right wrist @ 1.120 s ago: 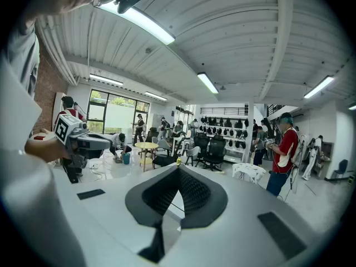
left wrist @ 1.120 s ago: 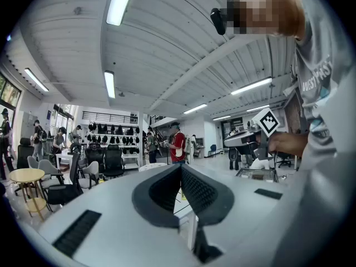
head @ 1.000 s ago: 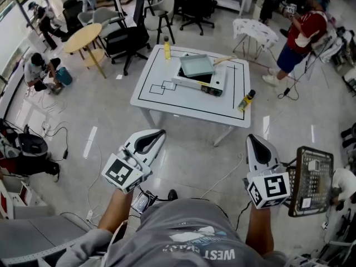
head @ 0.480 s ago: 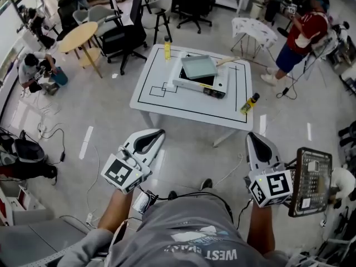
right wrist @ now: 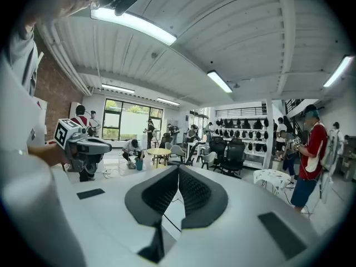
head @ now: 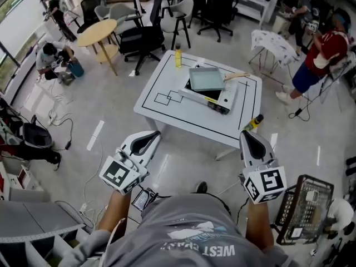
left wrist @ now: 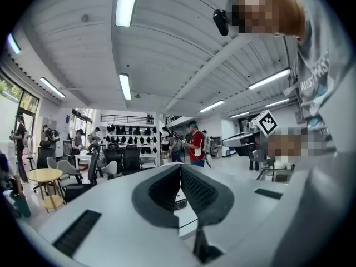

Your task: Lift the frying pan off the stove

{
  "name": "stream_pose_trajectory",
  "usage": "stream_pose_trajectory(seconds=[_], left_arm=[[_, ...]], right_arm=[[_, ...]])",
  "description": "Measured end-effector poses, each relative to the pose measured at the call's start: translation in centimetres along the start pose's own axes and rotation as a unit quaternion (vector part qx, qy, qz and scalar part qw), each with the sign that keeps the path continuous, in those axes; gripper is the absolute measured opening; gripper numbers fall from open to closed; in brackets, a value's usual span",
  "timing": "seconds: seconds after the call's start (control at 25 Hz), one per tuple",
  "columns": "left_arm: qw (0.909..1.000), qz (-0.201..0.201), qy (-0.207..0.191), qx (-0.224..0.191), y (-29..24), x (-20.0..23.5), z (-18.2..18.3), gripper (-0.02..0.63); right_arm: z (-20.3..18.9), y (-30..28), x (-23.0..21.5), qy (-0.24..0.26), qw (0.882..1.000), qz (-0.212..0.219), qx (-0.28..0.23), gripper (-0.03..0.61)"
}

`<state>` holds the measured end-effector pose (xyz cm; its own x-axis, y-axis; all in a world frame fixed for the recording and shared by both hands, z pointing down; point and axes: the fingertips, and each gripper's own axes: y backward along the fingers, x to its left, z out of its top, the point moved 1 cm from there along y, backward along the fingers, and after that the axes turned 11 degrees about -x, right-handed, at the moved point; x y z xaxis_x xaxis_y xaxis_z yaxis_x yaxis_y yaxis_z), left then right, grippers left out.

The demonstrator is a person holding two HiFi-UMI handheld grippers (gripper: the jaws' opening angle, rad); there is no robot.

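Observation:
A square grey-blue frying pan (head: 206, 78) with a wooden handle sits on a white portable stove (head: 216, 96) on the white table (head: 167, 102), seen in the head view. Both grippers are held close to my body, well short of the table and over the floor. The left gripper (head: 151, 135) is shut and empty, and in its own view the jaws (left wrist: 181, 168) meet with nothing between them. The right gripper (head: 245, 135) is shut and empty too, its jaws (right wrist: 178, 171) closed together.
A yellow bottle (head: 178, 55) stands at the table's far edge and another (head: 255, 122) by its right corner. A wire basket (head: 303, 207) stands on the floor at my right. Office chairs, a round wooden table (head: 97, 32) and several people surround the area.
The table sits slightly lower and further right in the head view. The wire basket has dropped from beside the right gripper towards the lower right. Both grippers stay shut.

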<state>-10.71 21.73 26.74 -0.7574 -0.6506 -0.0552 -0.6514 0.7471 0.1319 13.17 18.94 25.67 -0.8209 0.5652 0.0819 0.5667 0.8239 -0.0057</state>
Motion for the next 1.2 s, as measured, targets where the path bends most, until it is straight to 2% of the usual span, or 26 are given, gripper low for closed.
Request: stream_pose_trajectory(seconds=[0.2, 0.48, 0.88, 1.08, 1.2], left_arm=[[0.9993, 0.036, -0.012, 0.005, -2.1, -0.2, -0.1, -0.002], [0.9953, 0.096, -0.009, 0.009, -4.0, -0.5, -0.7, -0.002], [0.9934, 0.108, -0.02, 0.031, -7.7, -1.5, -1.1, -0.002], [0.9935, 0.106, -0.03, 0.03, -9.8, -1.8, -0.8, -0.002], [0.9931, 0.1, -0.029, 0.053, -9.5, -1.8, -1.2, -0.002]], right_arm=[[-0.4, -2.0, -3.3, -0.005, 1.0, 0.031, -0.004, 0.014], [-0.6, -4.7, -6.5, 0.0, 0.997, 0.078, -0.011, 0.014], [-1.8, -5.8, -9.9, -0.023, 0.994, 0.102, -0.017, 0.014], [-2.1, -6.0, -12.2, -0.03, 0.995, 0.095, -0.019, 0.014], [-2.6, -6.1, -12.2, -0.043, 0.995, 0.09, -0.017, 0.014]])
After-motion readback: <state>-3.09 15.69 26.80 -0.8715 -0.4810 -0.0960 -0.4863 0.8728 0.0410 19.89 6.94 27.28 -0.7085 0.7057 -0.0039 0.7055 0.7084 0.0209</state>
